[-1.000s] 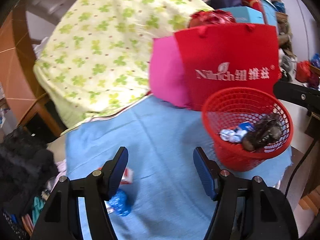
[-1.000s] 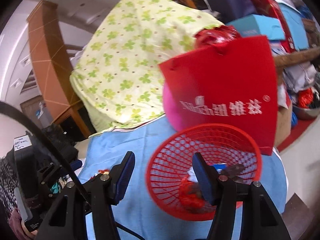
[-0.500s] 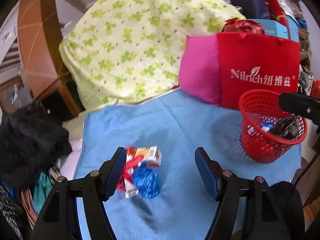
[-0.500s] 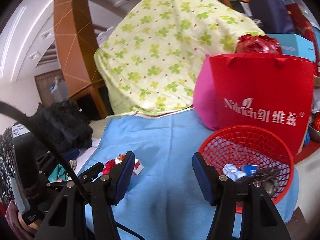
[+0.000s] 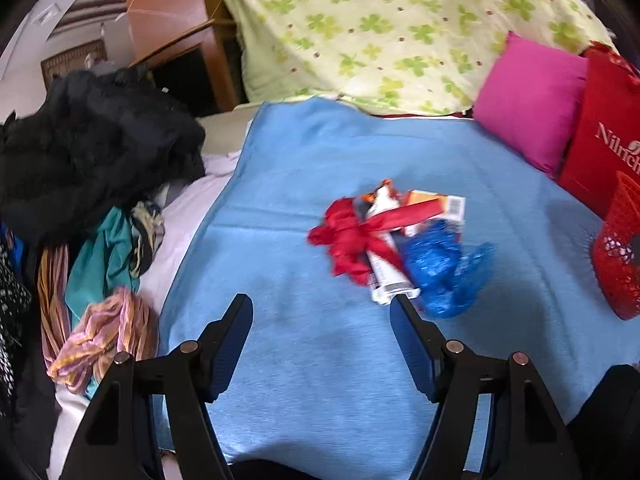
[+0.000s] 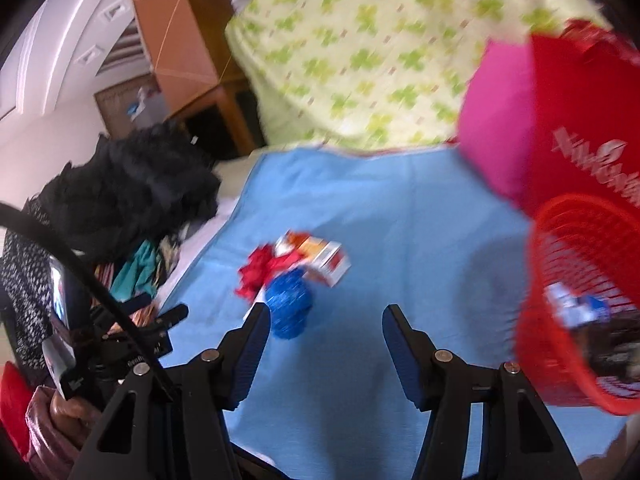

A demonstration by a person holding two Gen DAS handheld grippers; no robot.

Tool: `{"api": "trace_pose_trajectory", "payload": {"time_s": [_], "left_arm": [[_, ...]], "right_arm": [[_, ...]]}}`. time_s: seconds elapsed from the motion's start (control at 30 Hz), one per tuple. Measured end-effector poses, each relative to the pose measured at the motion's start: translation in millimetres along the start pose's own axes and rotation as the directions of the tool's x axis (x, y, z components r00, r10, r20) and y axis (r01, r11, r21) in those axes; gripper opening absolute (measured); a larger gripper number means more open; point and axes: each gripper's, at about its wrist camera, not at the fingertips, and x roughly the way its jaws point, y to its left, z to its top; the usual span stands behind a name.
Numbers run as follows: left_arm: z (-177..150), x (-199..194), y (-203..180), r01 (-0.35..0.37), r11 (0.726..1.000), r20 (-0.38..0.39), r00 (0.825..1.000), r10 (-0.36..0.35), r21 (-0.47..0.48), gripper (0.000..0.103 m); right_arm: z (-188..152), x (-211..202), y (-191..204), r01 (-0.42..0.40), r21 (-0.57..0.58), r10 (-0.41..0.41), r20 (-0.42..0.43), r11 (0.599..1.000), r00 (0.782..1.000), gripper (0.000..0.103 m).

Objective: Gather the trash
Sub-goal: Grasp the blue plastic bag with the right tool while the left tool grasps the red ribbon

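Observation:
A small heap of trash lies on the blue cloth (image 5: 320, 152): a red ribbon bow (image 5: 348, 236), an orange and white carton (image 5: 436, 206), a white tube (image 5: 384, 280) and a crumpled blue wrapper (image 5: 444, 268). My left gripper (image 5: 322, 312) hovers open just short of the heap, which sits beyond its right finger. In the right wrist view the ribbon (image 6: 260, 270), carton (image 6: 326, 258) and wrapper (image 6: 290, 300) lie ahead of the left finger. My right gripper (image 6: 326, 320) is open, its jaws closing slightly with nothing between them. The red mesh basket (image 6: 580, 280) holding wrappers stands at the right.
A black garment pile (image 5: 92, 140) and colourful clothes (image 5: 104, 320) border the cloth on the left. Behind it are a clover-print quilt (image 5: 400, 28), a pink cushion (image 5: 532, 100) and a red bag (image 5: 604, 120). A hand (image 6: 60, 408) holds the left gripper's body at lower left.
Both views swung left from the basket toward the trash heap and dropped closer to the cloth. The basket slid to the right edge. The heap now sits near both grippers' tips.

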Motion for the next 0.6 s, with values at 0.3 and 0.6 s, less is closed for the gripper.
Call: {"api": "trace_pose_trajectory", "payload": {"time_s": [0.3, 0.6], "left_arm": [[-11, 37, 28, 0.021, 0.998, -0.066, 0.998, -0.024, -0.053, 0.072], [-9, 69, 35, 0.15, 0.982, -0.13, 0.978, -0.164, -0.115, 0.072]], "right_arm": [[-8, 126, 19, -0.082, 0.02, 0.084, -0.212, 0.996, 0.974, 0.059], [-3, 233, 16, -0.135, 0.122, 0.167, -0.31, 0.983, 0.936, 0.05]]}}
